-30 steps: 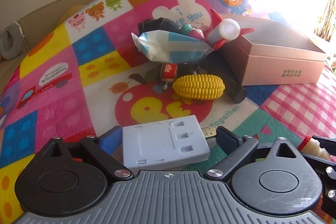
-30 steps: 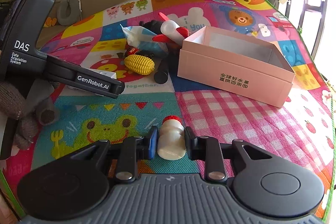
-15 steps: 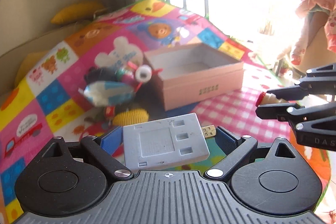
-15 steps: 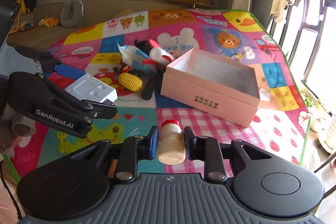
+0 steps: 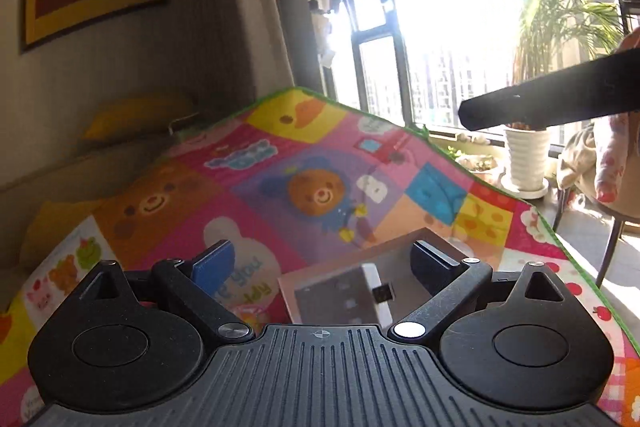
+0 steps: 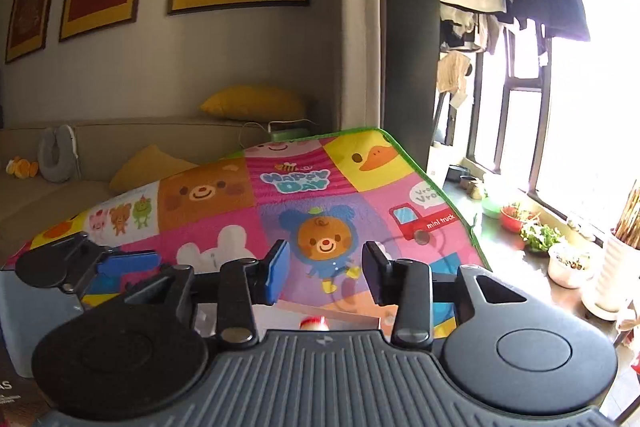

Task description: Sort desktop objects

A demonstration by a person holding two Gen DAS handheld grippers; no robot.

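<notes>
Now, in the left wrist view, the left gripper (image 5: pixel 322 261) stands wide open and empty; half a second ago it clamped the grey adapter (image 5: pixel 348 297), which lies blurred in the pink box (image 5: pixel 288 291) below, at 6 o'clock. In the right wrist view, the right gripper (image 6: pixel 325 273) is likewise spread with nothing between its fingers; the bottle (image 6: pixel 314 324) it held shows red-capped at 6 o'clock, probably in the box. Both items look sorted.
</notes>
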